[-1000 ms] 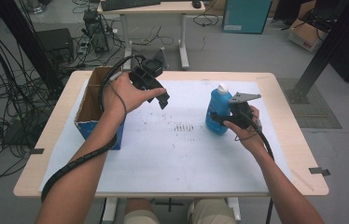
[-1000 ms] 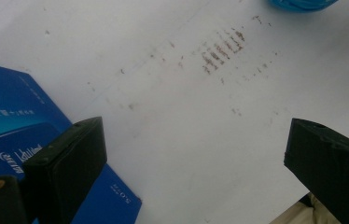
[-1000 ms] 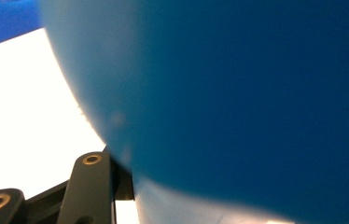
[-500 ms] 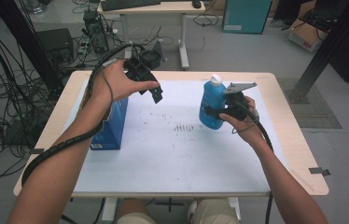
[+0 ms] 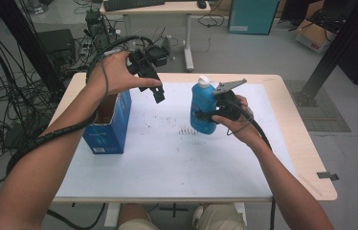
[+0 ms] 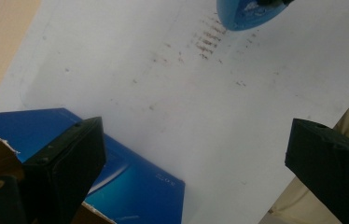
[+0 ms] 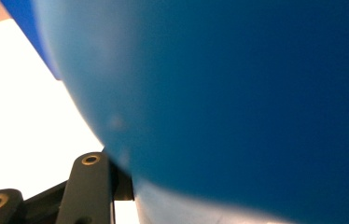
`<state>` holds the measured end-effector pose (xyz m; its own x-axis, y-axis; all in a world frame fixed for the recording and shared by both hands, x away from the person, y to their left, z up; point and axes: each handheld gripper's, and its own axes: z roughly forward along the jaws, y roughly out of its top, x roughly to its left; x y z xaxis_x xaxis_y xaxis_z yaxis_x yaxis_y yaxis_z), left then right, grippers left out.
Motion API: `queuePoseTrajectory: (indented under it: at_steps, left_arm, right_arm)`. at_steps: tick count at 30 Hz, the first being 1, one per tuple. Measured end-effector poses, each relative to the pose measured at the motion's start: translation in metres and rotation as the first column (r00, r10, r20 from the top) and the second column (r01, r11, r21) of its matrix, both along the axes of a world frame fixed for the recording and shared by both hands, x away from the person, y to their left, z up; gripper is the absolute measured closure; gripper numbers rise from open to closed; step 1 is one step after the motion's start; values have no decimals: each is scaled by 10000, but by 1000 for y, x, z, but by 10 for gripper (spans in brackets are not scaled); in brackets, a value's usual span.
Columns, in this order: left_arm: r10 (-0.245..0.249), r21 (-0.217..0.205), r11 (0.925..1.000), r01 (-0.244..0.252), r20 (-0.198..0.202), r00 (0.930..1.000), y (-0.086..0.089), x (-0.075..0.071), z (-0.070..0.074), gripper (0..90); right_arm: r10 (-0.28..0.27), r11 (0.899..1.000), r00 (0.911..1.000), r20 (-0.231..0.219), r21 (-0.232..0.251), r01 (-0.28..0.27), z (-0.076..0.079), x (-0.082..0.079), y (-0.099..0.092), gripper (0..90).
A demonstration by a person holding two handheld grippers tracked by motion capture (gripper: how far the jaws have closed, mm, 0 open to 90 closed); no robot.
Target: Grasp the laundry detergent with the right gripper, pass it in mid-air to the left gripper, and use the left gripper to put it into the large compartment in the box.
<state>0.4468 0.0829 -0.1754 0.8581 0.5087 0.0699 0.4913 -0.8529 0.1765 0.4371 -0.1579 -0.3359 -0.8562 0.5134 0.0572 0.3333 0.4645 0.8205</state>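
right tool (image 5: 205, 114): clamped on blue bottle (image 5: 203, 108), upright, lifted above white table (image 5: 167, 163) centre | left tool (image 5: 154, 89): jaws wide apart, holding nothing, above open blue box (image 5: 107, 127)

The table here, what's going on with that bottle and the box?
A person at the table works a tool in each hand. The right tool is shut on a blue bottle with a white cap, holding it upright over the white tabletop. The left tool hangs with its jaws wide apart and nothing between them, above an open blue box standing at the table's left side. The bottle is not yet in the box.
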Motion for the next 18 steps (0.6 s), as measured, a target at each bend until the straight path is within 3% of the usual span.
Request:
queuePoseTrajectory:
  at_steps: [10,18]
  left_arm:
    - [-881,77,9961,880,117,9960,-1,-3,7,59]
    - [-1745,380,9840,1742,33,9847,-3,-9,13,53]
  right_arm:
    - [1052,9944,9944,-79,93,-1051,5,-1,27,440]
    - [2173,9760,9761,-66,159,-2172,10,-4,60,438]
